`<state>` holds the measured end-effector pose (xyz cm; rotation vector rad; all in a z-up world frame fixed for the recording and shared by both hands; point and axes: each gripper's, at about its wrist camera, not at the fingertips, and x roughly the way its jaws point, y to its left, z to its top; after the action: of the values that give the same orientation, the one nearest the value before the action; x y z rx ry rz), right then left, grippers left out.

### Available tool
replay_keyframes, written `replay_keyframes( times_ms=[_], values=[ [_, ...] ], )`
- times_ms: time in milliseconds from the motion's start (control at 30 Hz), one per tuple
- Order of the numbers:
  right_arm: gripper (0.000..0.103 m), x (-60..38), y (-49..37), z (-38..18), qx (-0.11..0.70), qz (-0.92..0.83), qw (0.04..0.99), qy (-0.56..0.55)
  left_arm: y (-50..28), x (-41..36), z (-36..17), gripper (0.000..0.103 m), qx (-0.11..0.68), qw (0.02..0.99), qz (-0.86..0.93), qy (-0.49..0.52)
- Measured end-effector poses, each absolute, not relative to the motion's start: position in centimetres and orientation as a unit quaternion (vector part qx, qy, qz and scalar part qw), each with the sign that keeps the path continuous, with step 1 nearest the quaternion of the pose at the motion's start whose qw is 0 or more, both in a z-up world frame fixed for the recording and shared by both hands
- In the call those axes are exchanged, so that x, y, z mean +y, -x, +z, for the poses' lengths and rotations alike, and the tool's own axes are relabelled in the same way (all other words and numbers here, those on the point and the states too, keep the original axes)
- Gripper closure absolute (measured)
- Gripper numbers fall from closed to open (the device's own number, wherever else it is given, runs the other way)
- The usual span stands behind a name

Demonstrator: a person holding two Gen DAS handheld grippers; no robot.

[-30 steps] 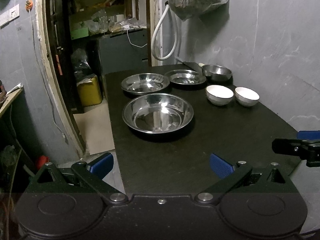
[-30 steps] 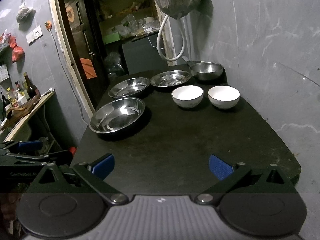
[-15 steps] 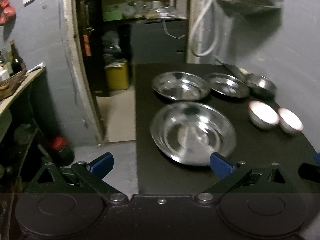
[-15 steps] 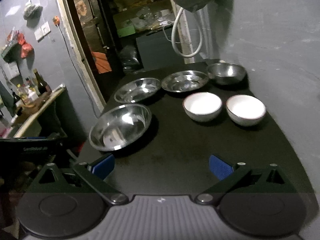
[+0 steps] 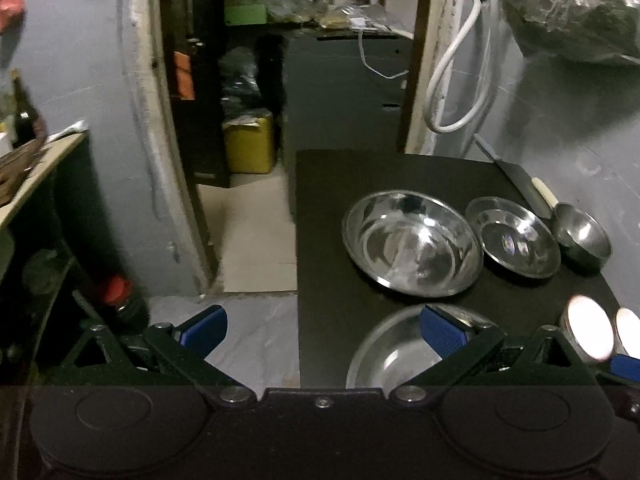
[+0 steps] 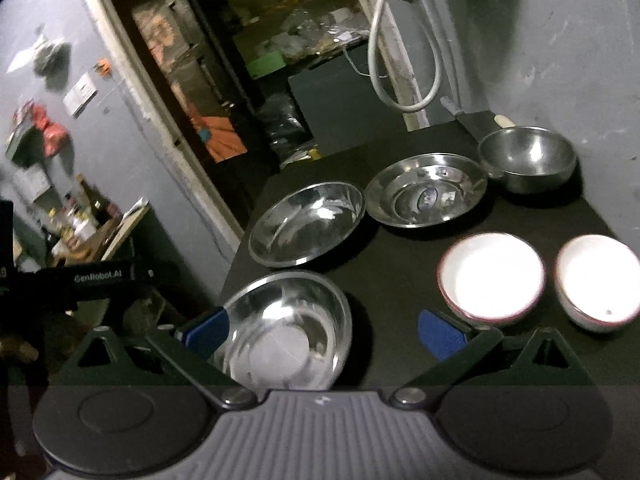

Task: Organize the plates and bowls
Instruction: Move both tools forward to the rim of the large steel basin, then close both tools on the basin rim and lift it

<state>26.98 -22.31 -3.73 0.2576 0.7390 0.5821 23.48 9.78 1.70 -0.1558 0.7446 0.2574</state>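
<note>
While you are holding both grippers low at the near end of the desk [image 6: 404, 280], nothing is sitting between either pair of blue pads. Your left gripper [image 5: 322, 330] is hanging half off the desk's left edge, its jaws spread wide: one pad is over the floor, the other over the nearest steel plate [image 5: 400, 356]. Your right gripper [image 6: 322, 330] is pointing along the desk with its jaws equally wide, one pad just at the near plate's [image 6: 286, 328] left rim, the other close beside the first white bowl [image 6: 491, 278].

The desk is a dark, matte slab running away from you toward the grey wall [image 6: 560, 60]. Its left edge is dropping straight to the pale floor [image 5: 256, 236] by the open doorway [image 5: 256, 80], so you are getting free room on that side. Bare dark surface is lying between the plates and the bowls.

Going by size: the two large, shallow, shiny steel plates are lying along the left edge, the farther one [image 6: 308, 224] just beyond the near one. A smaller steel plate [image 6: 426, 194] is sitting right beside the farther one, rims almost touching. A deep, rounded steel bowl [image 6: 528, 164] is standing at the far right corner next to it. The two white bowls, glossy with thin dark rims, are sitting side by side on the right, the second one [image 6: 598, 280] nearest the wall.
</note>
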Motion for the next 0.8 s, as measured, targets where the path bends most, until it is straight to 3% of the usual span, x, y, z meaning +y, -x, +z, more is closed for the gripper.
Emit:
replay_keyframes(
  times_ms=[267, 467, 633, 800],
  values=[
    [0.01, -17.6, -32.7, -5.4, 0.372, 0.224, 0.889, -0.149, -32.8, 14.5, -1.1, 0.007, 0.394, 0.914, 0.05, 0.084],
    [0.025, -14.8, -36.1, -7.2, 0.386, 0.192, 0.888, -0.162, -37.9, 15.8, -3.2, 0.028, 0.412, 0.907, -0.006, 0.083],
    [0.044, -13.7, -37.7, -8.4, 0.395, 0.176, 0.885, -0.172, -40.3, 15.9, -4.6, 0.051, 0.425, 0.9, -0.037, 0.083],
    [0.061, -13.2, -38.6, -9.2, 0.403, 0.161, 0.884, -0.175, -41.0, 16.2, -5.5, 0.067, 0.435, 0.895, -0.048, 0.092]
  ],
)
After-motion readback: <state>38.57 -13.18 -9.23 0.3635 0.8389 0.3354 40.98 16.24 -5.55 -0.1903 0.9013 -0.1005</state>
